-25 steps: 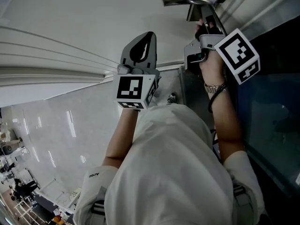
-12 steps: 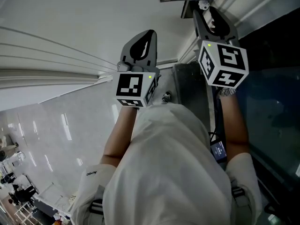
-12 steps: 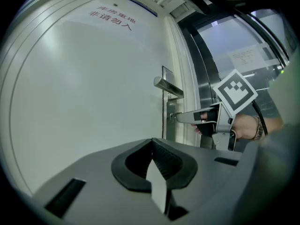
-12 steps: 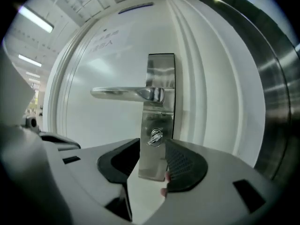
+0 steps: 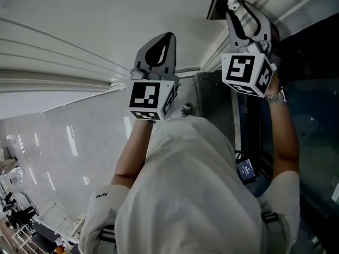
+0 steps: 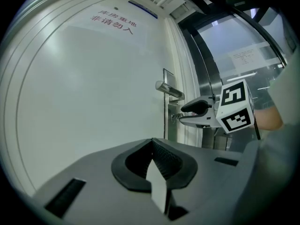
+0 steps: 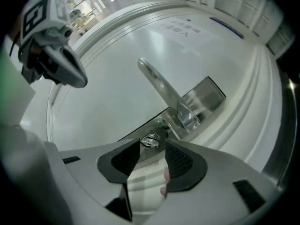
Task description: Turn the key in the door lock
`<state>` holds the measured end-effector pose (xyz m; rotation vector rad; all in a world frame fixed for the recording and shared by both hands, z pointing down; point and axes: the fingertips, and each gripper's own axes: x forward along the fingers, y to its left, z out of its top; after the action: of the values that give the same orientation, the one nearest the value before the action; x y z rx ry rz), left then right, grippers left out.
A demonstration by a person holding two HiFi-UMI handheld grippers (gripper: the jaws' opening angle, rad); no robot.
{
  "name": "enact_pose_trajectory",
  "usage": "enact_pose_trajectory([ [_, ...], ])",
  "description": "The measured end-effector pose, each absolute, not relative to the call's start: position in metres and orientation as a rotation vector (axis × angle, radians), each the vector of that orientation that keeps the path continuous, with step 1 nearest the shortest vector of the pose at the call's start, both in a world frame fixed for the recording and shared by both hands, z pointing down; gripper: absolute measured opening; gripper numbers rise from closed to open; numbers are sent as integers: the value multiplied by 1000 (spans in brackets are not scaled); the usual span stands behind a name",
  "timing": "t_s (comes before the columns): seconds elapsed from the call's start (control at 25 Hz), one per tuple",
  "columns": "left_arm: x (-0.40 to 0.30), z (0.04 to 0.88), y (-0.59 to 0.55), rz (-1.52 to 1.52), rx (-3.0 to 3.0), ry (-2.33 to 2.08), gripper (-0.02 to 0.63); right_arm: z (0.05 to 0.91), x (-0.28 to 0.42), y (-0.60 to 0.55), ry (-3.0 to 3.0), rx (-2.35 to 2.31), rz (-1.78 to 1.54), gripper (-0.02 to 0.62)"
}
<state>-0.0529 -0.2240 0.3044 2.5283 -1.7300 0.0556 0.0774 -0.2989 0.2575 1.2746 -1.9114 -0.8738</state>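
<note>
A white door (image 5: 79,20) fills the background, carrying a metal lever handle (image 7: 161,90) on a steel lock plate (image 7: 206,95). Just below the handle's hub, the small shiny key (image 7: 150,140) sticks out of the lock. The right claw (image 7: 152,150) points at it. Its jaws have just been opening and stand apart, with the key just ahead of the gap, untouched. Left of the handle, the left claw (image 6: 153,146) faces bare door, jaws together and empty.
</note>
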Motion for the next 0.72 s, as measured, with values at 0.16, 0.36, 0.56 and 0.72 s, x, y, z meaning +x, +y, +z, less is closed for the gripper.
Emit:
enact_pose_trajectory([
  [0.16, -53, 301, -224, 53, 2529, -1738, 8, 261, 74, -306, -1722, 1148, -1058, 146],
  [0.36, -54, 302, -224, 61, 2528, -1744, 8, 267, 68, -309, -1565, 1039, -1223, 144],
  [0.56, -53, 308, -222, 64, 2525, -1740, 8, 277, 68, -315, -1498, 999, -1268, 101],
  [0.72, -53, 306, -222, 65, 2524, -1741, 8, 274, 69, -315, -1481, 1036, -1283, 91],
])
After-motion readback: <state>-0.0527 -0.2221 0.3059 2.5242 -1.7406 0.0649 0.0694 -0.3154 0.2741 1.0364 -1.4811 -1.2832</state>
